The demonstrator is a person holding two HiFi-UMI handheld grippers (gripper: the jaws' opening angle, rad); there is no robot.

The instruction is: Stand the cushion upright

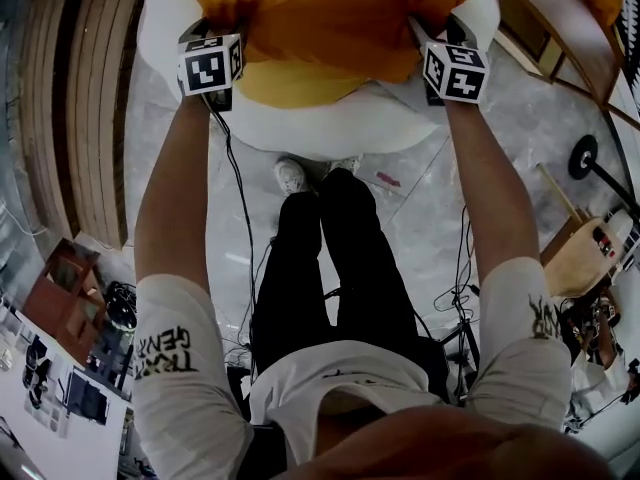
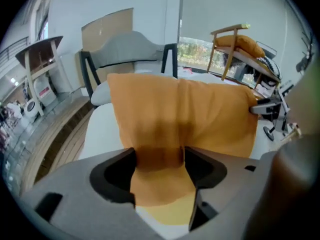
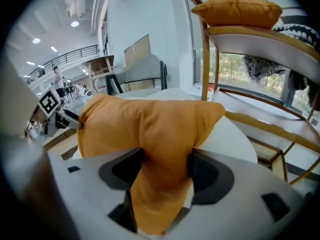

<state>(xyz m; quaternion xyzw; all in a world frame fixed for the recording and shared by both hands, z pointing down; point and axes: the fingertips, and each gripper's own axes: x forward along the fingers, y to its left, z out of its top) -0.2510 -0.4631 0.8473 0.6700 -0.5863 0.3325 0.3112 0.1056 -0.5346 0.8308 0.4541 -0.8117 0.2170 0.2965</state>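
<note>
An orange cushion (image 1: 320, 18) lies on a round white seat (image 1: 330, 128) in front of me in the head view. My left gripper (image 1: 222, 38) is at its left near corner and my right gripper (image 1: 440, 38) at its right near corner. In the left gripper view the cushion (image 2: 185, 114) rises ahead and its lower edge fills the gap of the left gripper (image 2: 159, 159), touching both jaws. In the right gripper view a bunched corner of the cushion (image 3: 150, 124) is pinched in the right gripper (image 3: 167, 169). The fingertips are hidden by fabric in the head view.
A wooden chair (image 2: 225, 49) with another orange cushion (image 3: 237, 11) stands to the right of the seat. A grey chair (image 2: 130, 49) is behind it. My shoes (image 1: 290, 173) are at the seat's base, cables trail on the floor, and a wooden stool (image 1: 575, 248) stands at the right.
</note>
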